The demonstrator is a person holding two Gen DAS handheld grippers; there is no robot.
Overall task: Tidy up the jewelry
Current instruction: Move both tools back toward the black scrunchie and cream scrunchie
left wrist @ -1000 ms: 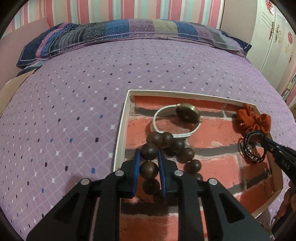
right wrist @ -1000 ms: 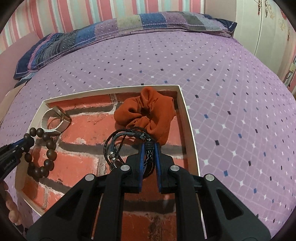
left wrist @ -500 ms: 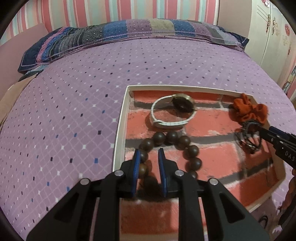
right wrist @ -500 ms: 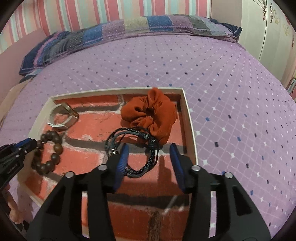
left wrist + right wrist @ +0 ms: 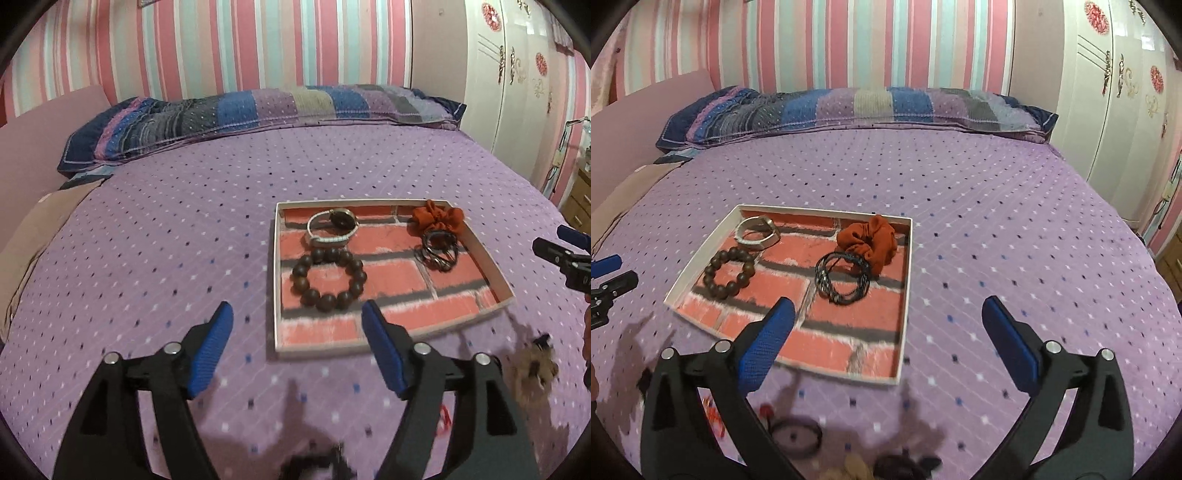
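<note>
Nearest, left gripper (image 5: 297,325) and right gripper (image 5: 886,319) both pulled back above the bedspread (image 5: 147,240), jaws opening, nothing between them. Beyond, released a second ago: wooden bead bracelet (image 5: 329,277) and black cord bracelet (image 5: 843,277) now lying free in the brick-patterned tray (image 5: 276,258). Farther in, watch (image 5: 331,229) and orange scrunchie (image 5: 870,240). Judged: two placements complete; blurred loose pieces near the bed edge probably next.

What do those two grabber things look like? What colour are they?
Both look alike. The left gripper and the right gripper each have two black, angular plastic arms with cut-out holes and shiny silver bolts. Each finger ends in a flat, bright blue ribbed pad. No cables or sleeves show.
</note>
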